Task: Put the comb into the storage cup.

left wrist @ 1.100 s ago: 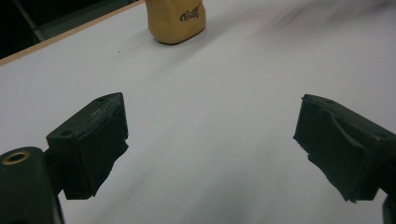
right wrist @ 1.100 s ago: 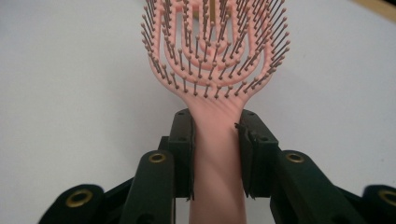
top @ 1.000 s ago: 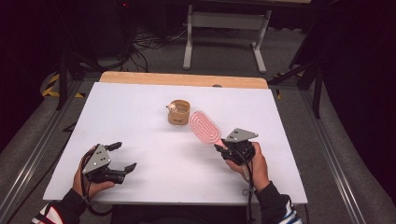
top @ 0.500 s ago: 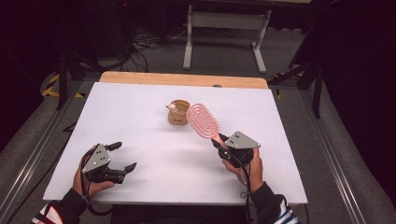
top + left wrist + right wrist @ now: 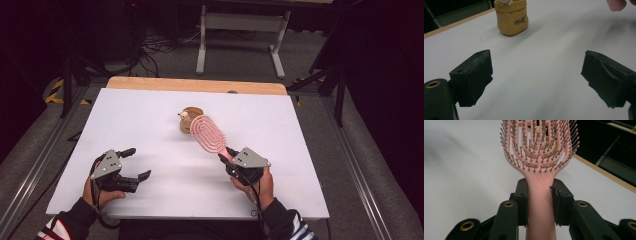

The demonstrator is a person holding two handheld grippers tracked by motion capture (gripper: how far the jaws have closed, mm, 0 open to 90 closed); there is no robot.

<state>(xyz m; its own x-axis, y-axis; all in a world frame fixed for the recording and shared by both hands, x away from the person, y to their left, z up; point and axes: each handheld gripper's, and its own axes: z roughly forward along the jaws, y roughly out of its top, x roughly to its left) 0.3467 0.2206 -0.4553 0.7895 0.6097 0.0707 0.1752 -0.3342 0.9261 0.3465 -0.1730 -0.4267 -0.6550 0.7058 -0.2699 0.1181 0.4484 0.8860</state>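
I see the white table point(image 5: 150, 115) lit bright and even from overhead, surroundings near black. Shadows soft, no hard glare. High view is grainy. Table streaks with motion blur in both gripper views; pink hairbrush point(image 5: 539, 150) bristles stay sharp.

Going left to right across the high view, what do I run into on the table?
Left gripper, open and empty → small tan pot → pink hairbrush → right gripper, clamped on the brush handle.
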